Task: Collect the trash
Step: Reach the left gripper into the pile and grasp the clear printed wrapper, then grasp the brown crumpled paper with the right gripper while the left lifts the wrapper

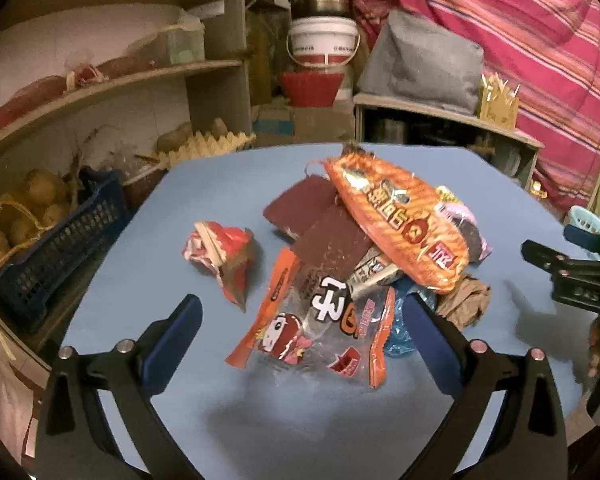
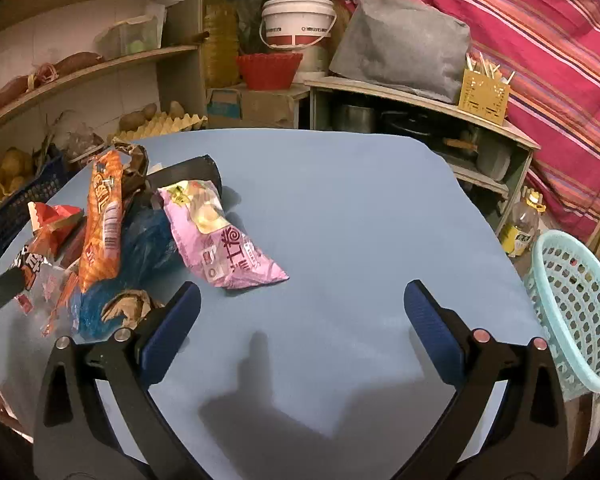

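Both grippers (image 1: 302, 312) (image 2: 302, 300) gape wide; table (image 2: 340, 200) bare right of wrappers (image 1: 364, 240), basket (image 2: 572, 308) seemingly past edge.

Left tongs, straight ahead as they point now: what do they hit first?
Most likely the clear snack wrapper with orange edges, lying on the blue table right between the open left tongs. Behind it sits the rest of the pile, topped by the orange chip bag. Depth is uncertain.

A white bucket (image 2: 298, 22) stands above a red bowl (image 2: 269, 70), near a striped pink cloth (image 2: 532, 32).
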